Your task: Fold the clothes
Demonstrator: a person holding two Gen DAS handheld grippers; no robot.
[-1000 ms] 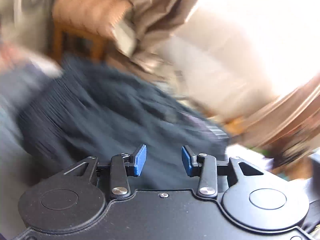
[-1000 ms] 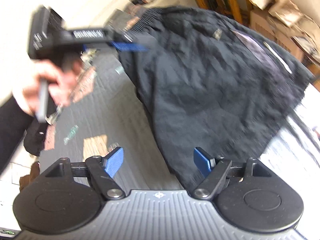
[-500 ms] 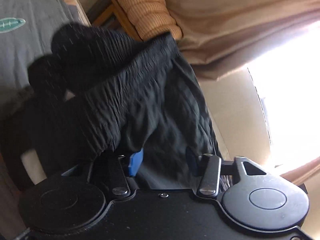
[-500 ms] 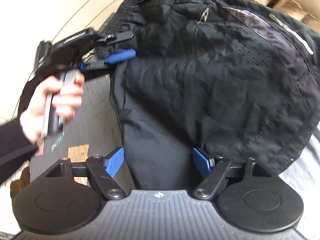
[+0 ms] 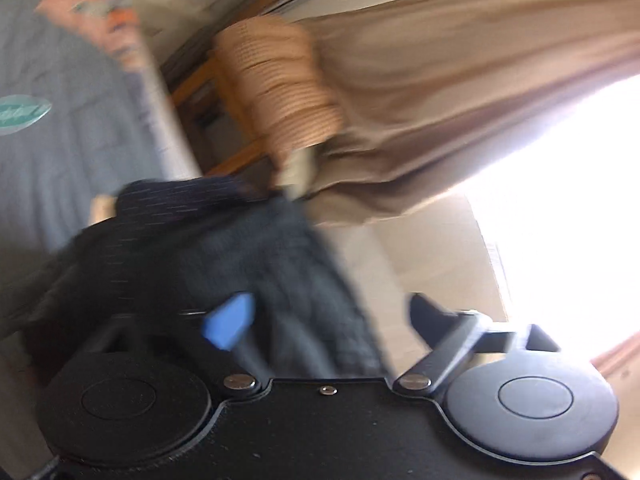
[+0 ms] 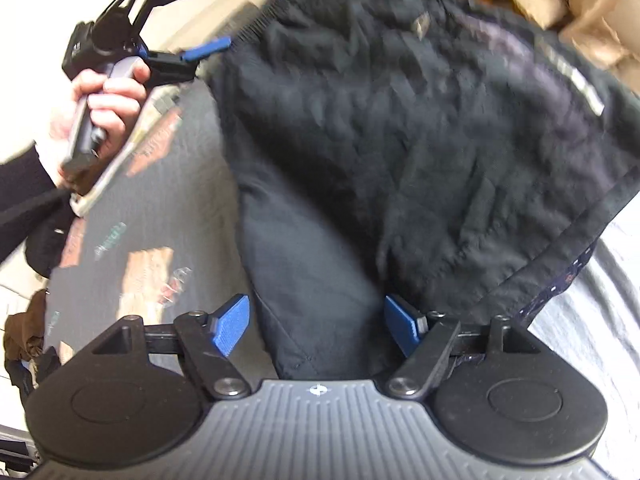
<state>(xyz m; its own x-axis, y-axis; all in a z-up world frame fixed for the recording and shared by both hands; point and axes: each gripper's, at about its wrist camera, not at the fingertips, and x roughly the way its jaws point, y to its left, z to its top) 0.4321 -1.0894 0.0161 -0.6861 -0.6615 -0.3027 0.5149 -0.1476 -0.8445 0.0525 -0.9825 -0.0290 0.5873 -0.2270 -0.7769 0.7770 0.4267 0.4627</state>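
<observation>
black shorts (image 6: 400, 140) lie spread on a grey bedcover (image 6: 168, 208), apparently laid flat for folding. the left gripper (image 6: 200, 16) is opening beside the waistband, gripping nothing. the right gripper (image 6: 316, 324) hovers wide open over a leg hem, empty.

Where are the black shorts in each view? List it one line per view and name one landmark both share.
Left wrist: the black shorts fill the lower left and centre, just ahead of the claw.
Right wrist: the shorts fill the centre and upper right, on the bedspread.
Shared landmark: the grey printed bedspread.
</observation>
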